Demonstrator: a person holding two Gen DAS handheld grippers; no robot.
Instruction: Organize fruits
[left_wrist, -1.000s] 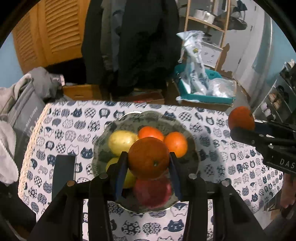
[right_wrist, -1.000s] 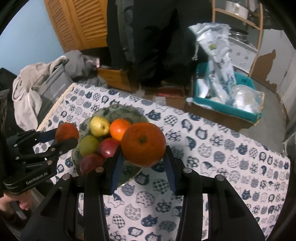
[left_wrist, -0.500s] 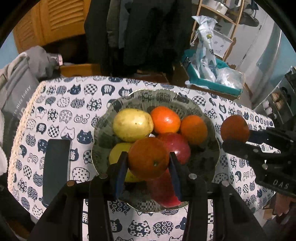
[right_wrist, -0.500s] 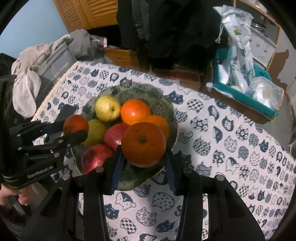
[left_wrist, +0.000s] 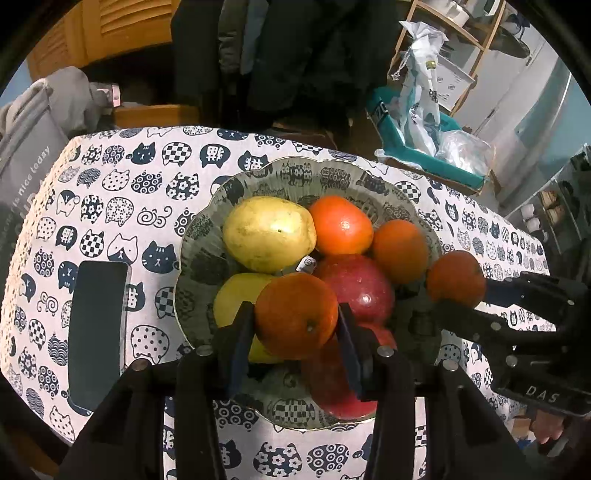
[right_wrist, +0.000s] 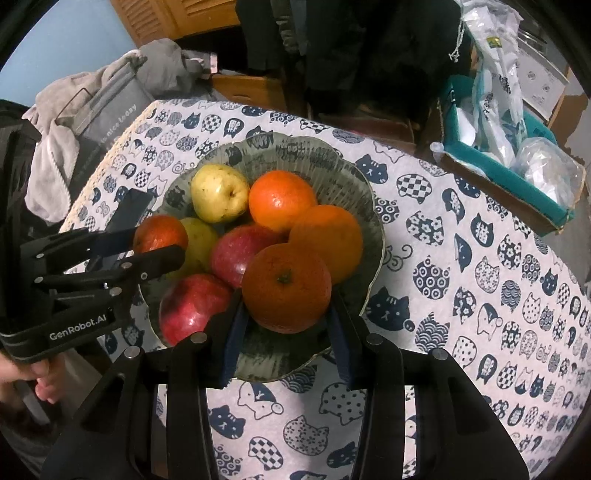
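Left wrist view: the left gripper (left_wrist: 296, 320) pinches a round, dimpled orange (left_wrist: 295, 319) above a scalloped glazed bowl (left_wrist: 207, 229) of smooth fruit. Right wrist view: the right gripper (right_wrist: 286, 290) clamps a second orange (right_wrist: 286, 288) over the bowl's near rim (right_wrist: 375, 225).

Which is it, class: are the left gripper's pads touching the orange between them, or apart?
Touching. The left wrist view shows both pads of the left gripper pressed against the orange.
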